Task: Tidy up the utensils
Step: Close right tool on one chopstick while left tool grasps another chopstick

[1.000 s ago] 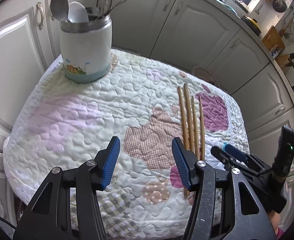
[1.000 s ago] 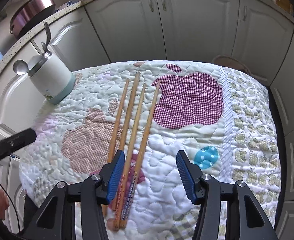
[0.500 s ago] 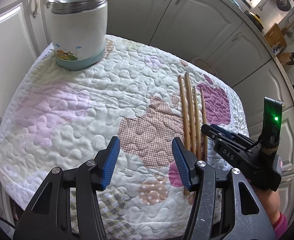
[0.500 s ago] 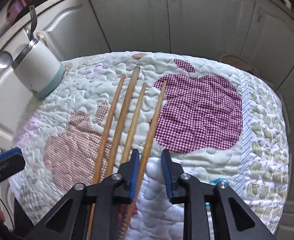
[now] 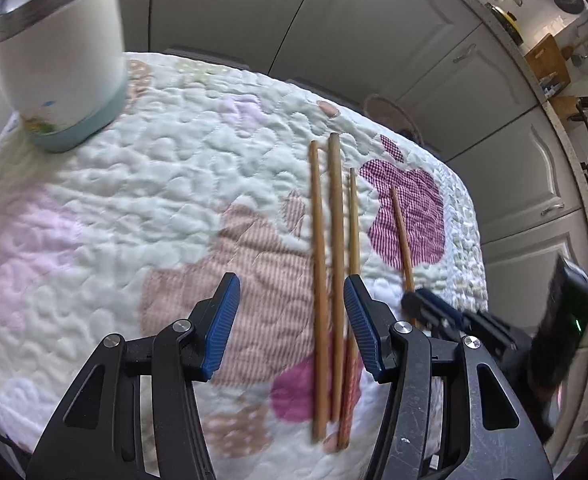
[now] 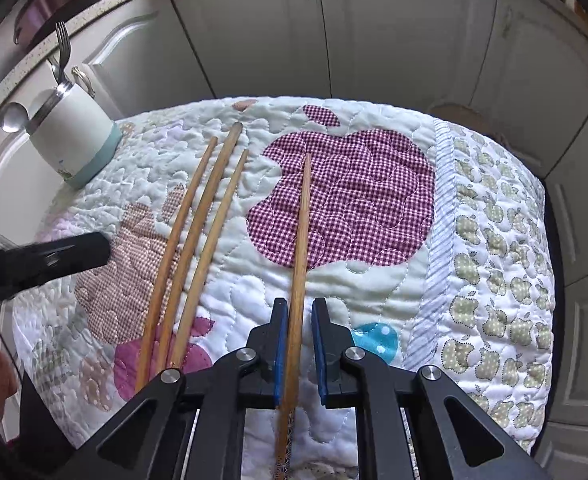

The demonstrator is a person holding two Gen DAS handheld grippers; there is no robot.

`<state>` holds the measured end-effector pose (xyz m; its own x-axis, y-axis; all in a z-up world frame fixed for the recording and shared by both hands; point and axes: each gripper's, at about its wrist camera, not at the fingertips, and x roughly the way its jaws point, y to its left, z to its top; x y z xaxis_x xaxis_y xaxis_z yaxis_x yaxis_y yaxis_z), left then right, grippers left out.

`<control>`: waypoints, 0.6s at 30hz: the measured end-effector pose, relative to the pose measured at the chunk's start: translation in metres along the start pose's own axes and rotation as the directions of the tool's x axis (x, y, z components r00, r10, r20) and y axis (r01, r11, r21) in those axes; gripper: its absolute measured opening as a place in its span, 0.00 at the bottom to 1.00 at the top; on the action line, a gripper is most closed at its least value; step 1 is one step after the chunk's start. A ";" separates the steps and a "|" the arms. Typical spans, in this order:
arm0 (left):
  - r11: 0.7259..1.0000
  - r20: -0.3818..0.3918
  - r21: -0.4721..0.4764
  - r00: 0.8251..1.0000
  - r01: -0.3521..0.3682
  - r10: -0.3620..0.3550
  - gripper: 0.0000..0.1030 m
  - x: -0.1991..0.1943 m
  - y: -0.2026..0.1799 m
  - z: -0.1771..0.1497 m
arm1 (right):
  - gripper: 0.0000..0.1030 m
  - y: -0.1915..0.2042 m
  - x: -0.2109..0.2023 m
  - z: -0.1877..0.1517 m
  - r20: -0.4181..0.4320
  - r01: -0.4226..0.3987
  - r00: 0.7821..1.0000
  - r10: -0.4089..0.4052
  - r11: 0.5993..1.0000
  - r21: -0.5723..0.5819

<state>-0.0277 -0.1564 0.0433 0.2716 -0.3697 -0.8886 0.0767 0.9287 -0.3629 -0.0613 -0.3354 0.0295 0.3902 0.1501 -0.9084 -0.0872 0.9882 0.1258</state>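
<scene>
Wooden chopsticks: four on the quilted cloth; three (image 6: 192,248) lie close together, side by side, tips pointing far; the fourth chopstick (image 6: 299,248) is apart, to their right, tip over the red checked apple patch (image 6: 357,200).
Right hand-held gripper (image 6: 298,344): jaws closing on the fourth chopstick, which runs between the blue pads; small gaps still show beside the stick, so I cannot tell if the pads press it.
Left hand-held gripper (image 5: 290,320): jaws spread, holding nothing, above the near part of the three chopsticks; two sticks show in the gap near the right pad, the third is partly hidden behind this pad.
Cloth (image 5: 114,216): pale quilt with pink, brown and red patches; it covers the worktop.
Holder (image 6: 74,140): white pot with a light green base, upright at the far left of the cloth, well apart from the chopsticks; a spoon (image 6: 12,118) and a fork (image 6: 62,46) stand in it.
Cupboards (image 6: 393,28): pale doors behind the worktop.
</scene>
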 end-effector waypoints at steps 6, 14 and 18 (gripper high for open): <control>1.000 -0.033 -0.024 0.999 -0.019 0.018 0.52 0.025 -0.004 0.016 | 0.09 -0.008 -0.005 -0.003 -0.004 -0.039 0.999 0.039 0.999 0.027; 0.999 -0.049 0.010 0.998 -0.031 0.031 0.51 0.040 -0.017 0.021 | 0.12 -0.011 -0.003 -0.004 -0.012 -0.066 0.998 0.067 0.997 0.038; 0.996 -0.047 0.030 0.995 -0.084 0.086 0.35 0.045 -0.023 0.024 | 0.20 -0.012 -0.004 -0.004 -0.013 -0.086 0.996 0.086 0.996 0.039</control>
<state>0.0053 -0.1933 0.0185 0.2319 -0.2898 -0.9286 0.0828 0.9570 -0.2780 -0.0658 -0.3484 0.0296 0.3695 0.2343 -0.8992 -0.0843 0.9722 0.2187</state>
